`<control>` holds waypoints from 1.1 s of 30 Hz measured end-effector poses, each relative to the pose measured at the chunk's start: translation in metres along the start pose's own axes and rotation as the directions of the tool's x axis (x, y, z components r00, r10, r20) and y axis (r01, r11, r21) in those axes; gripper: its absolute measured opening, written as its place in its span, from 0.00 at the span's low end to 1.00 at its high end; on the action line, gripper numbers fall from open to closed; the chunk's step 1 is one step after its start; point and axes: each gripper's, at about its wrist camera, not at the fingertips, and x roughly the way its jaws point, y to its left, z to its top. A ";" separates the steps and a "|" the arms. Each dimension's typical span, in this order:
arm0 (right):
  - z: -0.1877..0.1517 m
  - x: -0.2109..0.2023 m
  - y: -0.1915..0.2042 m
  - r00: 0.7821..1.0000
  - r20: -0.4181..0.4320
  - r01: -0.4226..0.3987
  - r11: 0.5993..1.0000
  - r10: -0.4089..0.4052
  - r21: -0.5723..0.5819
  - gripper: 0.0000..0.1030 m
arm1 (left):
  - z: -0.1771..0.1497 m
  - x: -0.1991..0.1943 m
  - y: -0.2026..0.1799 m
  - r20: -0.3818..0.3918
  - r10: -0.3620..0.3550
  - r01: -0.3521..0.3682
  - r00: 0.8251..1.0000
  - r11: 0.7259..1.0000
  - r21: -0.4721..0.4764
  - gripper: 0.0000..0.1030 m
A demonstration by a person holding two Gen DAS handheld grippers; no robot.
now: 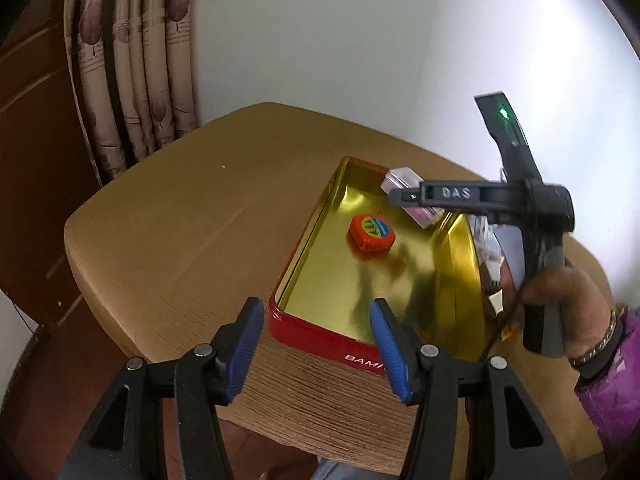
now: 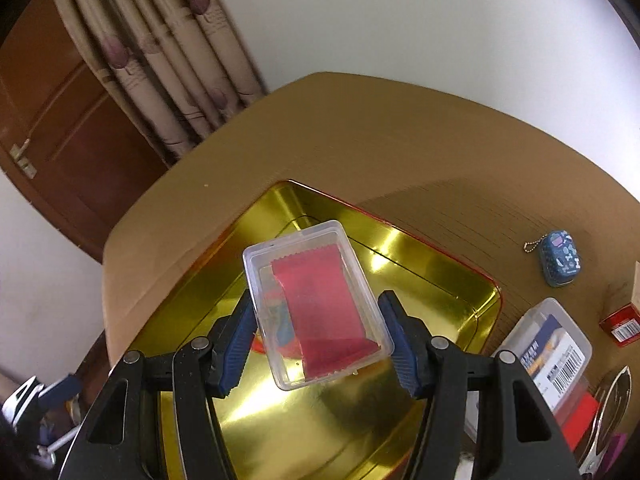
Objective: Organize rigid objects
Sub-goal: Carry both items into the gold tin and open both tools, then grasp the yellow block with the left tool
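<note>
A red tin (image 1: 320,336) with a shiny gold inside lies open on the brown table (image 1: 180,220). An orange tape measure (image 1: 372,234) rests on its floor. My right gripper (image 2: 318,320) is shut on a clear plastic box (image 2: 316,304) with a red packet inside, and holds it above the tin (image 2: 440,256). In the left wrist view the right gripper (image 1: 400,196) reaches in from the right, with the clear box (image 1: 400,178) over the tin's far end. My left gripper (image 1: 316,312) stands open and empty at the tin's near corner.
To the right of the tin lie a blue keychain case (image 2: 558,258), a second clear box (image 2: 552,344) with printed packs, a small red box (image 2: 620,324) and a metal clip (image 2: 612,412). A curtain (image 1: 140,80) and a wooden door (image 2: 60,120) stand behind the table's left side.
</note>
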 end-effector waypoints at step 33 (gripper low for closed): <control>-0.231 -0.214 -0.180 0.847 0.213 0.406 0.852 -0.487 0.331 0.74 | -0.040 0.003 -0.159 -0.114 -0.274 0.294 0.955 0.823 0.486 0.55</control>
